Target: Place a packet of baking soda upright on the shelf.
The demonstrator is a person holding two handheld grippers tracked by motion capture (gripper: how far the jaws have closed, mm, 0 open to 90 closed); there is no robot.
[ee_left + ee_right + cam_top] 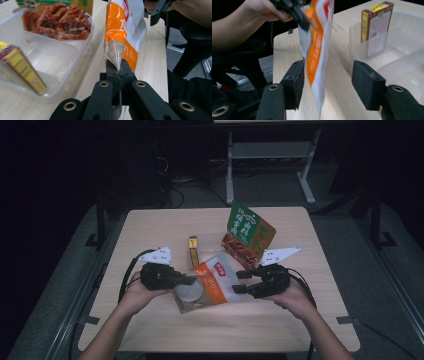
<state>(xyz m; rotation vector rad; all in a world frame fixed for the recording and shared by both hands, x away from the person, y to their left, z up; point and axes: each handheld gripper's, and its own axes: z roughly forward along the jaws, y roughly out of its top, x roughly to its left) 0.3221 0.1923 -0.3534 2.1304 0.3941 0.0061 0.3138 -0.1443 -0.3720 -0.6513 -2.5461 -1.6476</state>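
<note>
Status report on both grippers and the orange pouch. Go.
Left gripper shut on orange-and-white plastic snack pouch, held off table. Right gripper open, jaws either side of pouch's far edge. Clear plastic tub alongside, holding yellow box and green-and-red snack bag.

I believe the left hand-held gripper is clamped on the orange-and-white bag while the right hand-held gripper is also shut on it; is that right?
Not quite. The left hand-held gripper is indeed clamped on the orange-and-white bag's edge, but the right hand-held gripper is open: the right gripper view shows its jaws standing wide apart, with the bag hanging between them and clear space beside the right-hand jaw.
</note>
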